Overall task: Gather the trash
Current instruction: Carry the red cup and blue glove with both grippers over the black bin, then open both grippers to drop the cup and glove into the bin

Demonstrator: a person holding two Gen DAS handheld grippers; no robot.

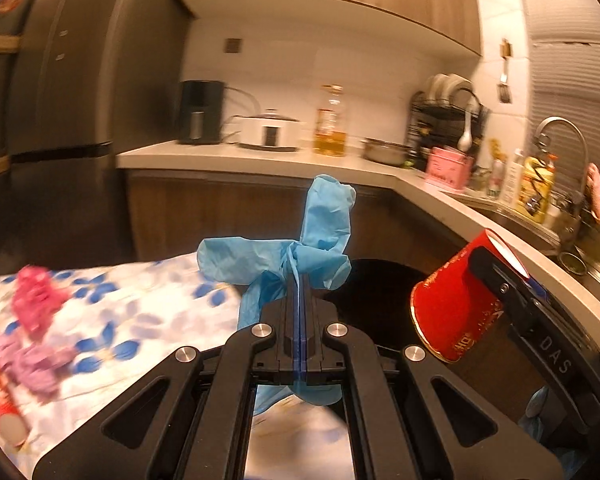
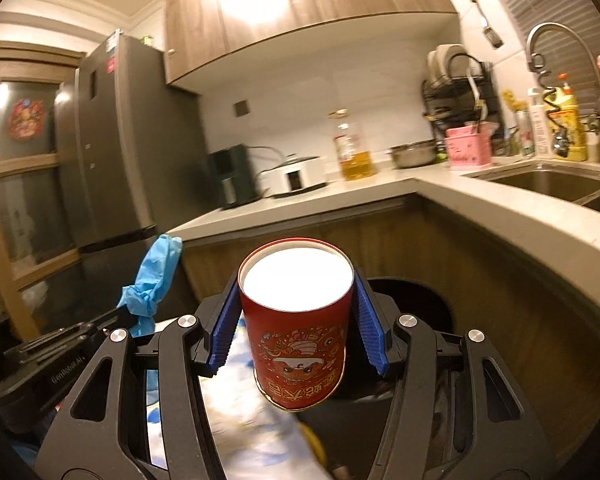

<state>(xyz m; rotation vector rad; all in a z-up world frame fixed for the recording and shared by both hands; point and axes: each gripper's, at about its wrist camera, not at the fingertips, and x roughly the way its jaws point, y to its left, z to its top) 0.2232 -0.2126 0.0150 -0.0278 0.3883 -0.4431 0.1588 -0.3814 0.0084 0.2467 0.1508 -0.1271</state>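
my left claw (image 1: 301, 280) is pressed together on a crumpled blue rubber glove (image 1: 300, 240); my right claw (image 2: 296, 320) pinches a red paper cup (image 2: 296, 320) between its pads.

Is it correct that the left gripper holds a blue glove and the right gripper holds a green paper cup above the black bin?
Not quite: the cup is red, not green. The right wrist view shows the right gripper closed on a red paper cup. The rest stands: the left gripper clamps the blue glove, and both hang above the black bin.
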